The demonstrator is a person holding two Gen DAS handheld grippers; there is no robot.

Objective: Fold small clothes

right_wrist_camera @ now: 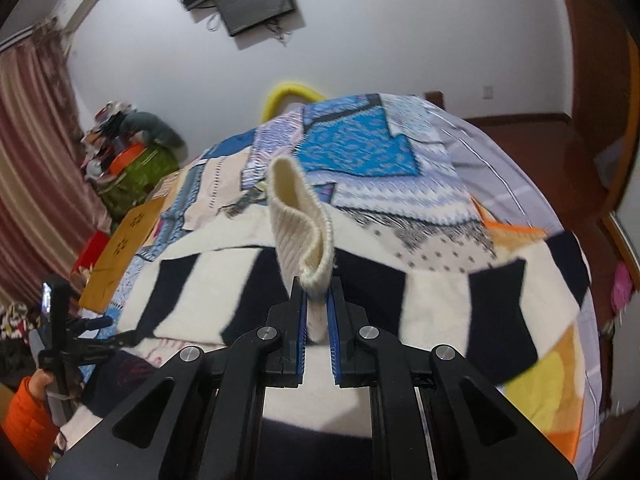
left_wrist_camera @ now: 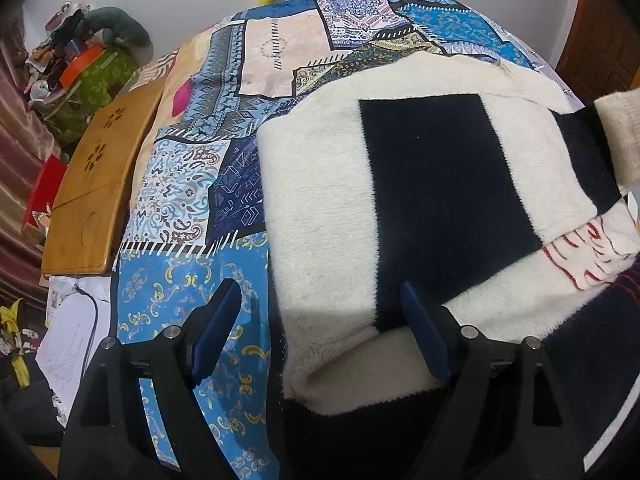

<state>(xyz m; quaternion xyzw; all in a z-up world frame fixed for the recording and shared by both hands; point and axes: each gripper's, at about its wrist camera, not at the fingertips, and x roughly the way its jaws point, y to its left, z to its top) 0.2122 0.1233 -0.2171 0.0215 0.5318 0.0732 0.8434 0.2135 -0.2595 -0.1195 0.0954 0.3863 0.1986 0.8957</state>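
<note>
A cream and navy striped knit sweater (left_wrist_camera: 420, 184) lies on the patchwork bedspread (left_wrist_camera: 192, 184); it also shows in the right wrist view (right_wrist_camera: 224, 284). My left gripper (left_wrist_camera: 320, 300) is open, low over the sweater's near left edge, one finger over the bedspread, the other over the navy stripe. My right gripper (right_wrist_camera: 317, 300) is shut on the sweater's cream ribbed cuff (right_wrist_camera: 300, 220), holding the sleeve lifted above the body. That cuff shows at the right edge of the left wrist view (left_wrist_camera: 624, 128). The left gripper shows at the left of the right wrist view (right_wrist_camera: 112, 330).
A wooden lap tray (left_wrist_camera: 92, 188) lies at the bed's left edge. Papers and a cable (left_wrist_camera: 72, 340) lie below it. A cluttered pile (left_wrist_camera: 84, 68) stands by the curtain. A yellow ring (right_wrist_camera: 288, 94) sits beyond the bed. Wooden floor (right_wrist_camera: 520, 132) lies to the right.
</note>
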